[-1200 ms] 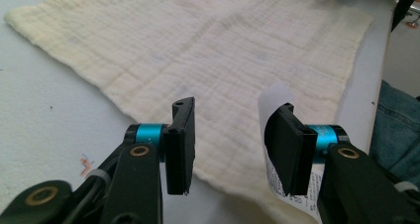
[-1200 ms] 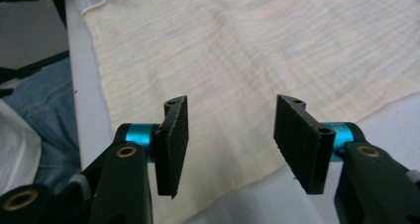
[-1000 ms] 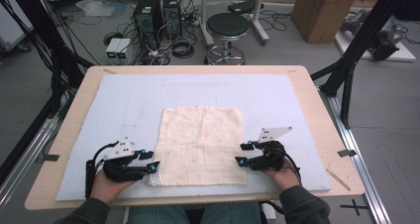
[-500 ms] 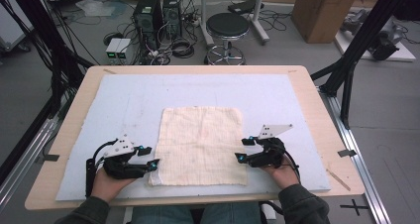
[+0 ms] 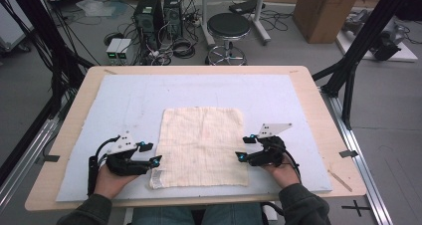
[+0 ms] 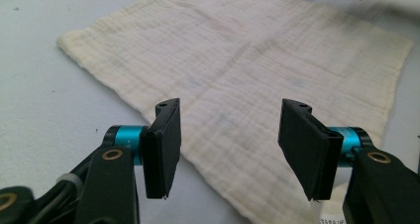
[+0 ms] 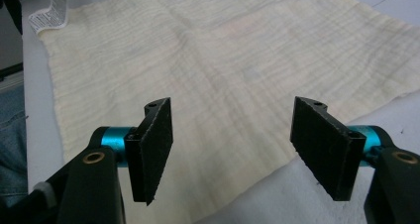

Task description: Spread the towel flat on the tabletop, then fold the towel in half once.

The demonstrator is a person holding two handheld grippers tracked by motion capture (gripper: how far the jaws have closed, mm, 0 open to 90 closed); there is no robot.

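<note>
A cream square cloth (image 5: 204, 145) lies flat on the pale blue mat (image 5: 124, 100), with a small white label at its near left corner. My left gripper (image 5: 152, 153) sits just off the cloth's left edge near that corner. It is open, its jaws have just been opening, and the cloth (image 6: 247, 60) lies below and beyond the gap (image 6: 228, 140). My right gripper (image 5: 246, 147) rests at the cloth's right edge, also open after opening. Nothing is pinched between its pads (image 7: 233, 144), and the cloth (image 7: 223, 60) spreads out ahead of them.
The mat covers a wooden table (image 5: 318, 110) whose bare rim runs around it. Beyond the far edge, on the floor, stand a black stool (image 5: 228, 28), computer towers (image 5: 159, 11) with cables and a cardboard box (image 5: 326, 11). Black frame posts flank the table.
Both grippers' jaws stand wider apart than a second ago. The left gripper has shifted slightly at the cloth's near left corner. The cloth lies still.
</note>
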